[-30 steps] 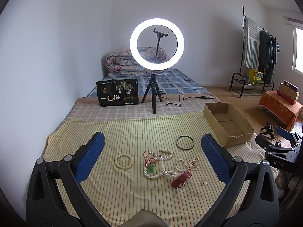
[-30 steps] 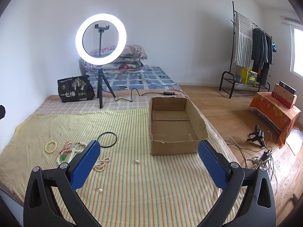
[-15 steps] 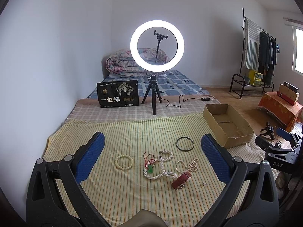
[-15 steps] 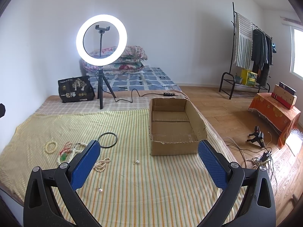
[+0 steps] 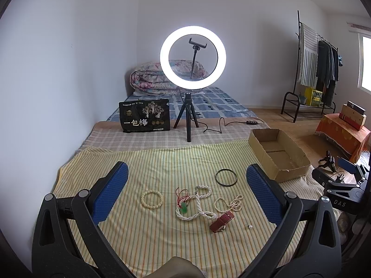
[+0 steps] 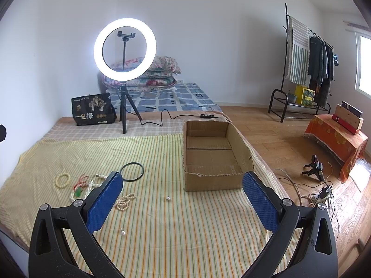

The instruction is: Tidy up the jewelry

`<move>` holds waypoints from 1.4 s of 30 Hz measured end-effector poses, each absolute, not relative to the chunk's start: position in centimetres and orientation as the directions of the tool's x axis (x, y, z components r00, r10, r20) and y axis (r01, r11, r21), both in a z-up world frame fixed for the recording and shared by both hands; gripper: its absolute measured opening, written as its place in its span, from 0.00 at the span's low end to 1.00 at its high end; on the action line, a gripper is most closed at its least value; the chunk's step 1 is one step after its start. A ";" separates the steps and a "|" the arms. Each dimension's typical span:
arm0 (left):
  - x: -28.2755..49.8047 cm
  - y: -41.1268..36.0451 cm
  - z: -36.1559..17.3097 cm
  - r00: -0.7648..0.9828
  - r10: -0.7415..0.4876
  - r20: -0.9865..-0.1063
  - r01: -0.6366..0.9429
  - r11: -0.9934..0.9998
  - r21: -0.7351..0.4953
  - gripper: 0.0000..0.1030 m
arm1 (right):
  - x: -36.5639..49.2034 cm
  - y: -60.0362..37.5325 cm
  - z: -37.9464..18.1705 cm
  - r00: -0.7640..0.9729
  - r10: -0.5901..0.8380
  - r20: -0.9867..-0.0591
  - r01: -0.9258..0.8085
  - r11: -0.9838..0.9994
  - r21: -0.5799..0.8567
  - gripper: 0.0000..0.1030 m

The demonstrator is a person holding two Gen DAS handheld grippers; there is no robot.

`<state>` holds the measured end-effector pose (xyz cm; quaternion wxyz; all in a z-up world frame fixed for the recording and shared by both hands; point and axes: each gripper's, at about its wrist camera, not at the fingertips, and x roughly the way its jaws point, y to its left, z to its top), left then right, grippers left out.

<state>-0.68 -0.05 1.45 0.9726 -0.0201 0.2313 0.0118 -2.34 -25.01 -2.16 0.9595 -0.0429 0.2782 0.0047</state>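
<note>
Both grippers, left gripper (image 5: 186, 194) and right gripper (image 6: 183, 199), hover spread wide and empty above the striped cloth (image 5: 162, 162), where scattered jewelry (image 5: 197, 202) awaits transfer, presumably, to the nearby cardboard box (image 6: 215, 153).

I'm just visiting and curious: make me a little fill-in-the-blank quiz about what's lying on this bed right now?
1. The cardboard box has ____ inside it.
2. The dark bangle lies on the ____ cloth.
3. The lamp standing on a tripod is shaped like a ____.
4. Both the left gripper and the right gripper are ____.

Missing words: nothing; striped; ring; open
</note>
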 end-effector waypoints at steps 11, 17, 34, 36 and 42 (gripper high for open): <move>-0.8 0.0 1.4 0.894 0.014 -0.449 -0.033 0.999 -0.034 1.00 | -2.3 -25.0 -2.2 0.845 -0.015 -0.534 -0.033 0.996 -0.079 0.99; -0.8 -0.1 1.3 0.894 0.013 -0.447 -0.032 0.999 -0.035 1.00 | -2.3 -25.0 -2.2 0.845 -0.015 -0.534 -0.032 0.996 -0.079 0.99; -0.2 0.4 1.9 0.884 0.024 -0.467 -0.044 0.999 -0.032 1.00 | -2.4 -25.0 -2.5 0.842 -0.014 -0.539 -0.038 0.996 -0.085 0.99; 0.1 0.6 1.7 0.882 0.026 -0.470 -0.047 0.998 -0.033 1.00 | -2.2 -25.1 -2.6 0.840 -0.014 -0.543 -0.037 0.996 -0.083 0.99; 0.7 1.4 0.6 0.874 0.019 -0.486 -0.039 0.999 -0.031 1.00 | -1.2 -25.3 -3.4 0.836 0.031 -0.547 -0.067 0.997 -0.045 0.99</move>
